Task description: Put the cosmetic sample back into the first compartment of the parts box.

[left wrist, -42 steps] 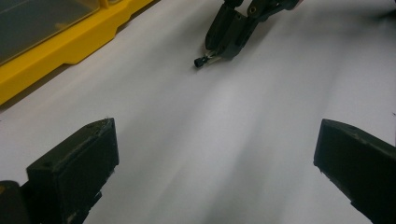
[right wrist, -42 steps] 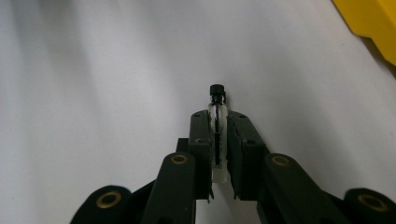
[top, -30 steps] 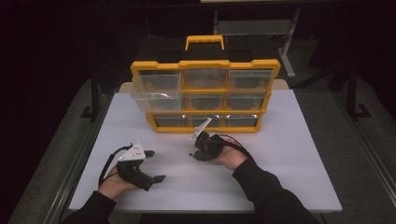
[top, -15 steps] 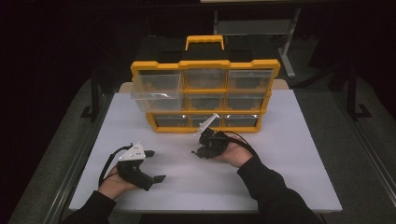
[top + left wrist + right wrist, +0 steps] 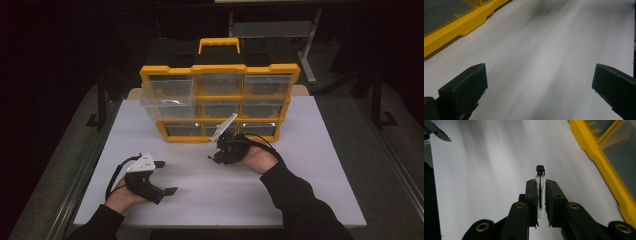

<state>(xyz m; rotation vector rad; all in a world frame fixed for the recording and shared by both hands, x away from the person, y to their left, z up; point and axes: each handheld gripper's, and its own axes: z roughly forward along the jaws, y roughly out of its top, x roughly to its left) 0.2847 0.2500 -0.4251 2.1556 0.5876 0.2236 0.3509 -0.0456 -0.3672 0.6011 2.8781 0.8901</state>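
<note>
A white table [image 5: 310, 165] is seen across the lower half of the high view, with a yellow drawer organiser [image 5: 220, 102] standing upright at upper centre, one drawer [image 5: 167, 95] at its upper left pulled out. The left gripper [image 5: 167, 177], at lower left, is held wide apart and empty. At centre, the right gripper [image 5: 540, 195] is clamped on a small vial [image 5: 540, 192], whose long axis is aligned with the jaws, cap outward. The open drawer lies up and left of it.

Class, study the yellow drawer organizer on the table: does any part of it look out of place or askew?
Yes. On the yellow drawer organizer, the top-left clear drawer is pulled out and juts past the frame, while the other drawers sit flush. Nothing looks spilled or broken.
</note>
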